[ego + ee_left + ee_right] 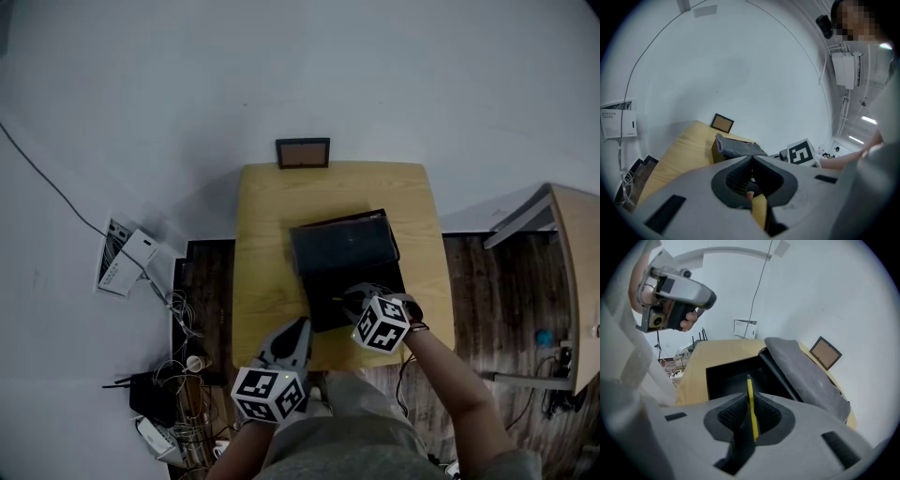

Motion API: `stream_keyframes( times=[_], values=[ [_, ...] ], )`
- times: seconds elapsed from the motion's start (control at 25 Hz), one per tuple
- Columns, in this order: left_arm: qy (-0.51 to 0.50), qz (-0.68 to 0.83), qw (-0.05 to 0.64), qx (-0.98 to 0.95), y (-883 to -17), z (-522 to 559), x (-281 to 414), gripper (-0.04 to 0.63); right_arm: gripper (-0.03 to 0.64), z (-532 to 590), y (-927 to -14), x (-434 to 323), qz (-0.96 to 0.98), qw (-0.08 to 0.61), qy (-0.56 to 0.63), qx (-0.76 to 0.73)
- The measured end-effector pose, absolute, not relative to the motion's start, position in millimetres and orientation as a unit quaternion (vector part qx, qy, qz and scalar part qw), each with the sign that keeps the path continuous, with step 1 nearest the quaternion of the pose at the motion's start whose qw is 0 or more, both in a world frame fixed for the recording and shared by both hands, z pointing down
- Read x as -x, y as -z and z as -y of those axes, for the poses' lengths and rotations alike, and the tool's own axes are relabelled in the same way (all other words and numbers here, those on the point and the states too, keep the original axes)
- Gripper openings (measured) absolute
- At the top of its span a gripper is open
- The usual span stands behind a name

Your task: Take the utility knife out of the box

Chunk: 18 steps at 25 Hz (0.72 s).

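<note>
Biggest thing first: the wood counter [267, 216] sits against the wall, w/ a small picture frame [303, 152] propped at its far edge. Mid-counter is the black box [726, 376], open, its grey-lined lid [801, 376] flipped back toward the far side. The left tool [751, 159] hangs over the near edge of the counter, left of the box and apart from it, jaws together w/ nothing in them afaict, so it's basically parked. The right tool [750, 398] is the one doing the work: it's angled steeply down over the near part of the box, jaws narrow and clamped on the utility knife [749, 385]. The knife is thin and yellow, pinched edge-on between the pads. Its long axis runs the same way the tool points, so the free end pokes out past the tips toward the dark inside of the box. Imo it's gripped ok but not clear of the box, since the walls show all around it in the right gripper view. The right hand is obv the nearer one, so my guess is the next bit is a straight pull up and back along that axis, to keep the tip from snagging a wall or the lid. Can't tell if the far end touches the box floor.
</note>
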State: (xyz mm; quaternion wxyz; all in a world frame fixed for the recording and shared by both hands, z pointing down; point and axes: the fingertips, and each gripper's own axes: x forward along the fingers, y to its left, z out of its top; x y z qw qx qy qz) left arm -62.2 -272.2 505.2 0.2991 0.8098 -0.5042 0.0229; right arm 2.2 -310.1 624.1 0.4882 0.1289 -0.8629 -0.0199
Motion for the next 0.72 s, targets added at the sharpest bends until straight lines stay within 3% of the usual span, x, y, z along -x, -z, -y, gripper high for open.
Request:
stream_keyframes(
  times=[0.72],
  values=[
    [-0.013,0.494,0.272,-0.826,-484,220,71,0.005,0.037,260,-526,-1,0.881,0.357,0.012,-0.309]
  ],
)
